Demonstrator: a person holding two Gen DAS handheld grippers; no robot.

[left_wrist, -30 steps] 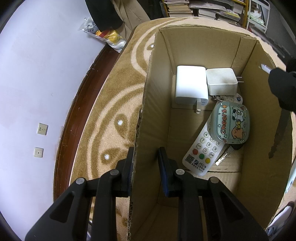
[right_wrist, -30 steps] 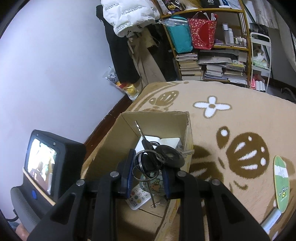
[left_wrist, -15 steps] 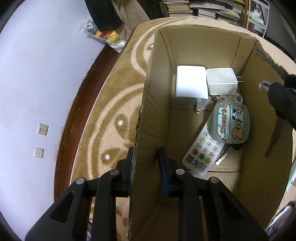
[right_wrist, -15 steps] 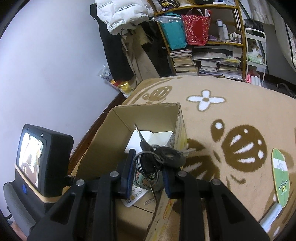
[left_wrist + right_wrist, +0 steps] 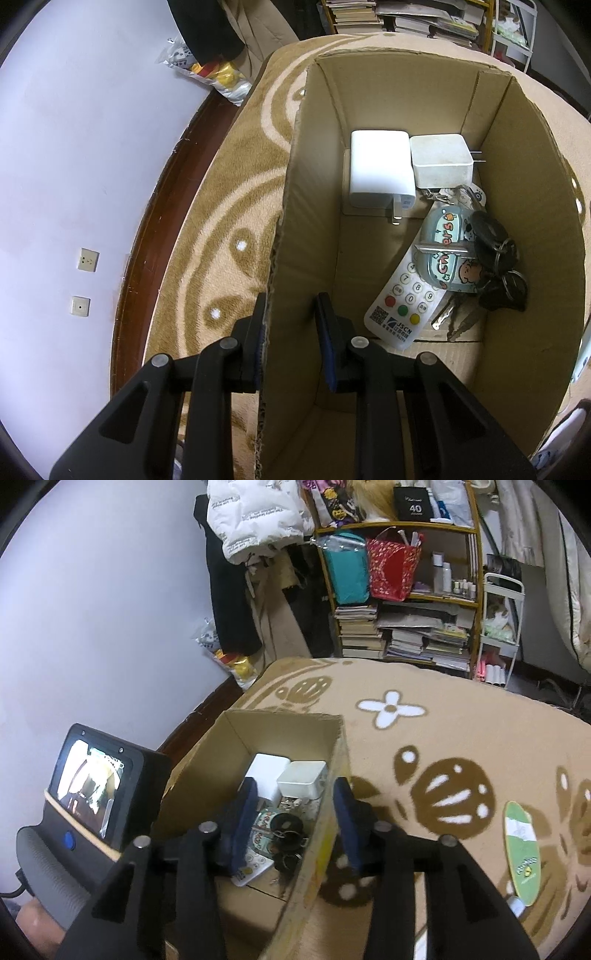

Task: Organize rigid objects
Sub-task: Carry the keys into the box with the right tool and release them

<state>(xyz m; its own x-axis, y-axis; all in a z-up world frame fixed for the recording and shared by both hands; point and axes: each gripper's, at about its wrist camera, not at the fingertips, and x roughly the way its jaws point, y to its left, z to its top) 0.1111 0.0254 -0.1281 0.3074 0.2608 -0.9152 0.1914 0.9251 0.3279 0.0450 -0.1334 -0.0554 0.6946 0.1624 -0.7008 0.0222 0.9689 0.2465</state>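
Observation:
An open cardboard box (image 5: 535, 206) stands on a patterned rug. Two white chargers (image 5: 380, 166), a white remote (image 5: 402, 306), a "Cheers" cartoon tag (image 5: 443, 258) and a bunch of black keys (image 5: 495, 258) lie on its floor. My left gripper (image 5: 291, 332) is shut on the box's left wall near the rim. In the right wrist view my right gripper (image 5: 295, 812) hangs open above the box (image 5: 280, 723), its fingers either side of the right wall, nothing between them. The keys (image 5: 288, 834) lie below it on the tag.
A green oval object (image 5: 521, 849) lies on the rug (image 5: 461, 716) to the right. A crowded bookshelf (image 5: 406, 609) and hanging clothes stand at the back. A plastic bag (image 5: 210, 70) sits by the wall. The left gripper's screen unit (image 5: 92, 786) is left of the box.
My right gripper opened and let go of the keys, which now lie in the box on the tag. It also rose a little. The left gripper has not moved.

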